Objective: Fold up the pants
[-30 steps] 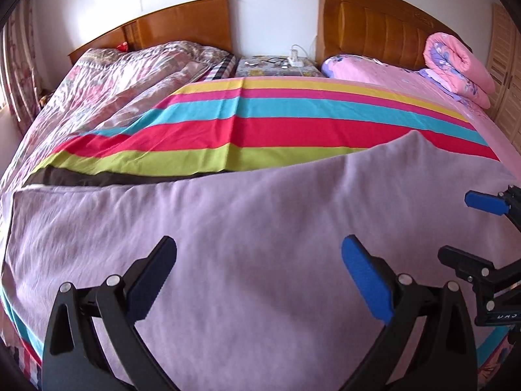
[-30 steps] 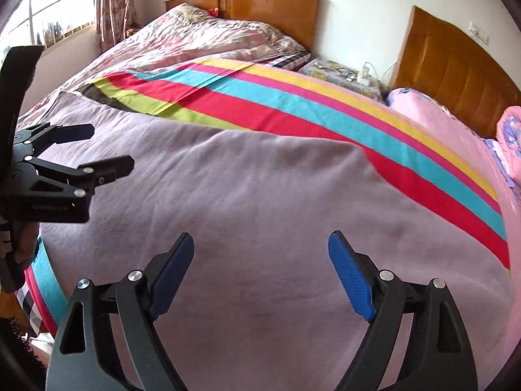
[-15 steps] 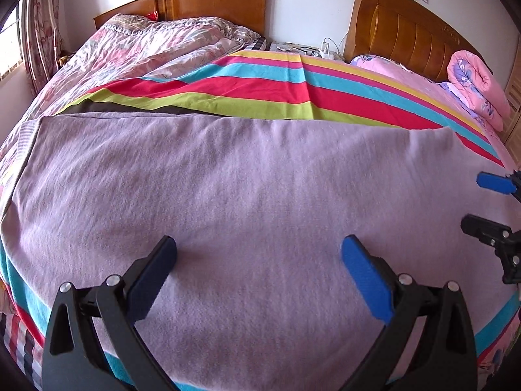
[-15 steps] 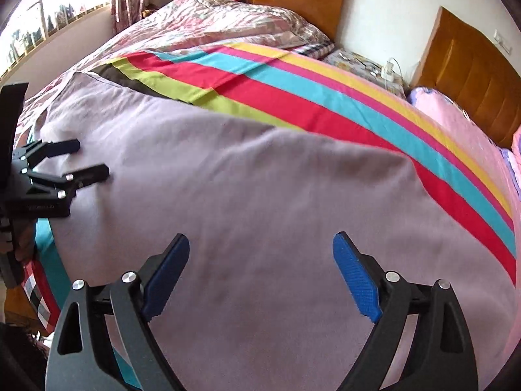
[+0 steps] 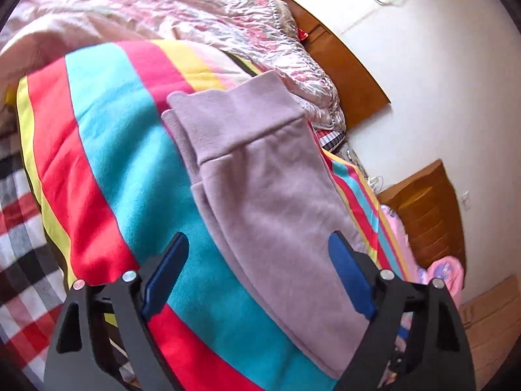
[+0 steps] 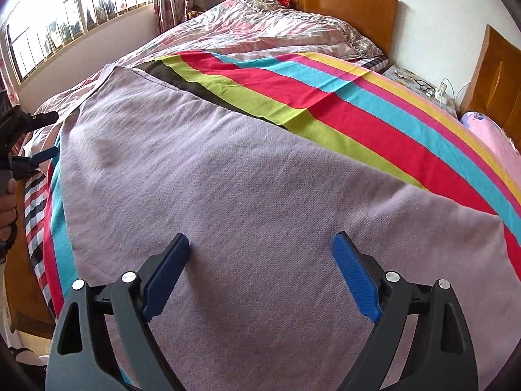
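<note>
Item: pants [image 5: 260, 195], mauve knit fabric, ribbed cuff [image 5: 228, 120] at the leg end, lying flat across a striped blanket [image 5: 123, 150] on a bed [image 6: 280, 29]. In the right wrist view the pants [image 6: 247, 195] cover the near part of the blanket [image 6: 374, 114], whose bands run black, green, red, cyan, pink and yellow behind the far edge of the garment. Left claw [image 5: 259, 265]: jaws closing, blue pads not pressing on anything; the edge of one pant leg lies below and between them, with the cyan band under the left pad, and whether the pads touch the cloth cannot be told. Its view is strongly rolled and somewhat blurred. The same left claw [image 6: 37, 137] shows at the left border of the right wrist view, beside the far end of the pants, carried by a hand [image 6: 8, 208]. Right claw [image 6: 260, 262]: jaws spread wide, nothing pinched, hanging over the broad middle of the garment. Surroundings: floral quilt [image 6: 260, 32] at the head of the bed, wooden headboard [image 6: 345, 3], checked sheet [image 5: 22, 228] at the bed's side, a barred window [image 6: 75, 19] with a curtain, a second wooden headboard [image 6: 495, 78] with pink bedding [image 6: 488, 133], and a small stand with cables [image 6: 420, 84] between the beds.
</note>
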### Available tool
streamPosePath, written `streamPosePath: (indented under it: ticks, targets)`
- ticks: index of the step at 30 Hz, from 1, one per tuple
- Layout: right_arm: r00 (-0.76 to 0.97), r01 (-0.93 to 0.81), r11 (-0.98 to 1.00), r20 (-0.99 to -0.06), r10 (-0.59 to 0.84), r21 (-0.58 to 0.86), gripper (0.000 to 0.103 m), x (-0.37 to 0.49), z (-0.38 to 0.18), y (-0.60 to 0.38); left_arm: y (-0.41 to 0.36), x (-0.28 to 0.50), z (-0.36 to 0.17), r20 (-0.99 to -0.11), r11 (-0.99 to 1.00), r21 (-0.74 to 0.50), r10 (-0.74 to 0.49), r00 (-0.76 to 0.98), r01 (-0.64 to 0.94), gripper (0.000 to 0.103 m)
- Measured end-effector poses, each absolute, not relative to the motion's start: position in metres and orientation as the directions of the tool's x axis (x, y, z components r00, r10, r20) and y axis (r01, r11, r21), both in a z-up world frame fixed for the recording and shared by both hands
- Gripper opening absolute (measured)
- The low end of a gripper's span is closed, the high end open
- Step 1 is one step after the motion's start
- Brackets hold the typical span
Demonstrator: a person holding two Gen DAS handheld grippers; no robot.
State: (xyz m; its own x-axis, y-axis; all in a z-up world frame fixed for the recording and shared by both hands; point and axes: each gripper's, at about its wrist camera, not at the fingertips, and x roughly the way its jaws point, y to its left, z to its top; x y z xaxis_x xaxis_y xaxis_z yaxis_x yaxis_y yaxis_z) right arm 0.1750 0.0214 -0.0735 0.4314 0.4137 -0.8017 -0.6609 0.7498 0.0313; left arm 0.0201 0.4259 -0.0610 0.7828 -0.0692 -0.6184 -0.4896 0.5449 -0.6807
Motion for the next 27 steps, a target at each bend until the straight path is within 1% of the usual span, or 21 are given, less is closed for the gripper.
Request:
streamPosePath:
  ticks: [2, 4, 6, 7, 9, 11, 13, 14, 15, 17, 19, 21, 23, 25, 27]
  targets:
    - [0.43, -0.659, 0.751, -0.8, 0.419, 0.04, 0.087, 0.175, -0.074, 0.02, 0.436, 0.02, -0.071, -0.604, 0.493, -0.718, -0.089, 0.792, -0.492, 0.082]
    - [0.431, -0.658, 0.752, -0.799, 0.419, 0.039, 0.087, 0.174, -0.075, 0.02, 0.438, 0.022, -0.071, -0.591, 0.496, -0.721, -0.076, 0.803, -0.483, 0.079]
    - [0.43, -0.659, 0.751, -0.8, 0.419, 0.039, 0.088, 0.175, -0.074, 0.02, 0.44, 0.027, -0.069, -0.59, 0.503, -0.714, -0.06, 0.805, -0.487, 0.07]
    - [0.43, -0.66, 0.75, -0.799, 0.42, 0.04, 0.088, 0.175, -0.075, 0.02, 0.444, 0.028, -0.068, -0.584, 0.497, -0.718, -0.049, 0.81, -0.487, 0.068]
    - [0.432, -0.66, 0.75, -0.796, 0.424, 0.042, 0.088, 0.174, -0.075, 0.018, 0.455, 0.032, -0.071, -0.572, 0.468, -0.737, -0.051, 0.818, -0.487, 0.058]
    - [0.431, -0.659, 0.75, -0.794, 0.43, 0.049, 0.088, 0.175, -0.075, 0.017, 0.469, 0.034, -0.072, -0.552, 0.438, -0.764, -0.062, 0.832, -0.474, 0.054]
    - [0.431, -0.659, 0.75, -0.791, 0.435, 0.054, 0.088, 0.175, -0.075, 0.016, 0.478, 0.037, -0.072, -0.545, 0.419, -0.773, -0.056, 0.836, -0.476, 0.041]
    - [0.432, -0.659, 0.75, -0.789, 0.437, 0.054, 0.088, 0.175, -0.075, 0.016, 0.481, 0.038, -0.072, -0.546, 0.421, -0.772, -0.055, 0.836, -0.477, 0.029]
    - [0.433, -0.659, 0.75, -0.788, 0.438, 0.054, 0.088, 0.175, -0.076, 0.016, 0.482, 0.039, -0.072, -0.542, 0.422, -0.775, -0.059, 0.838, -0.471, 0.022]
    - [0.435, -0.659, 0.75, -0.786, 0.439, 0.055, 0.088, 0.175, -0.076, 0.016, 0.481, 0.039, -0.073, -0.531, 0.415, -0.783, -0.061, 0.845, -0.462, 0.018]
    - [0.43, -0.661, 0.748, -0.786, 0.443, 0.061, 0.089, 0.175, -0.076, 0.017, 0.481, 0.038, -0.074, -0.521, 0.4, -0.793, -0.054, 0.852, -0.46, 0.016]
    - [0.415, -0.665, 0.742, -0.785, 0.46, 0.083, 0.091, 0.176, -0.075, 0.015, 0.474, 0.038, -0.064, -0.541, 0.407, -0.77, -0.01, 0.841, -0.491, 0.015]
    - [0.393, -0.661, 0.739, -0.779, 0.488, 0.129, 0.091, 0.18, -0.074, 0.01, 0.452, 0.044, -0.031, -0.543, 0.506, -0.702, 0.074, 0.836, -0.501, 0.015]
    - [0.37, -0.665, 0.732, -0.785, 0.497, 0.149, 0.091, 0.18, -0.074, 0.007, 0.416, 0.059, 0.013, -0.517, 0.633, -0.617, 0.123, 0.847, -0.468, 0.015]
    - [0.376, -0.698, 0.712, -0.808, 0.453, 0.074, 0.092, 0.174, -0.075, 0.013, 0.373, 0.077, 0.056, -0.471, 0.75, -0.528, 0.132, 0.872, -0.398, 0.015]
